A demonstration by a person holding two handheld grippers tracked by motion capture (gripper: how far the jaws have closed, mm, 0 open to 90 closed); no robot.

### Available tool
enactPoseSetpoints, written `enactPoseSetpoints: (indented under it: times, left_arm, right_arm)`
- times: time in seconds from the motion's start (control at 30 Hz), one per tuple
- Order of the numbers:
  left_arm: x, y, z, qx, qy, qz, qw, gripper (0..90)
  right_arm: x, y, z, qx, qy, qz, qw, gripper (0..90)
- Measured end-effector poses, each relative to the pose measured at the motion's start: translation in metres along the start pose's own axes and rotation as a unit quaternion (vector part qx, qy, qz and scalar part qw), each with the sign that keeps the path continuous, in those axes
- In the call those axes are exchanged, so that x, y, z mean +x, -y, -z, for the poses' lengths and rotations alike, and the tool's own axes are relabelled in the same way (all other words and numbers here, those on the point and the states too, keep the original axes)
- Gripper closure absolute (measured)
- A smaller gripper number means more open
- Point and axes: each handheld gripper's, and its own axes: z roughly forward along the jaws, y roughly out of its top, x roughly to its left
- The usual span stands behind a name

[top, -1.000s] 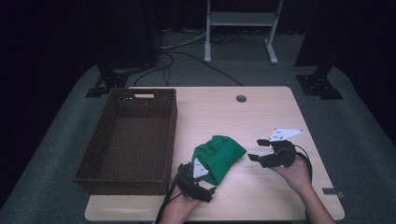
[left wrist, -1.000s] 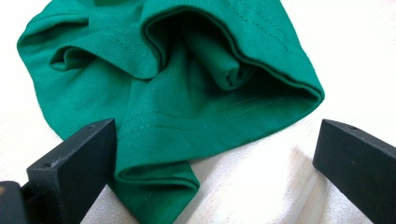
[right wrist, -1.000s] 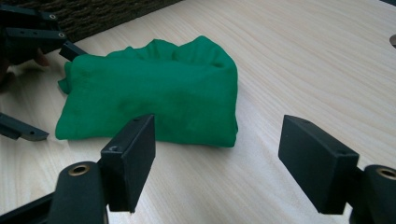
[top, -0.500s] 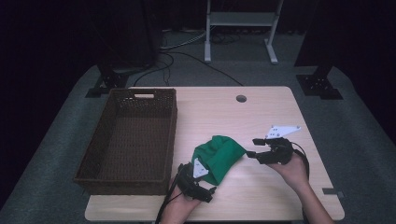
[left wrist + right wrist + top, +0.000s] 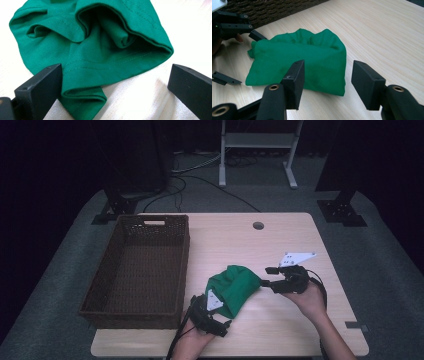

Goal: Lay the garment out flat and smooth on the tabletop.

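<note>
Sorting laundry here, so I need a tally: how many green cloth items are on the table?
1. The crumpled green cloth lies on the table's near half, right of the wicker basket. Its folds could hide something smaller.

Left gripper [image 5: 216, 312] fingers wide apart; right gripper [image 5: 268, 276] fingers have just been closing.

Plain green cloth [image 5: 232, 290], dark brown woven basket [image 5: 137, 272], pale wood-grain table [image 5: 295, 320], black tongs [image 5: 327, 80]
</note>
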Motion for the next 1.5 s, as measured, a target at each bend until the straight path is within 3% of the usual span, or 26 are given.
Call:
enactPoseSetpoints:
  times: [0.6,1.5]
  left_arm:
    - [0.0,0.0,0.0,0.0,0.0,0.0,1.0,0.0]
    - [0.0,0.0,0.0,0.0,0.0,0.001,1.0,0.0]
  right_arm:
    - [0.005,-0.014,-0.008,0.0,-0.005,0.016,0.9999,49.5]
    - [0.013,-0.036,-0.032,-0.002,-0.017,0.021,0.9996,59.8]
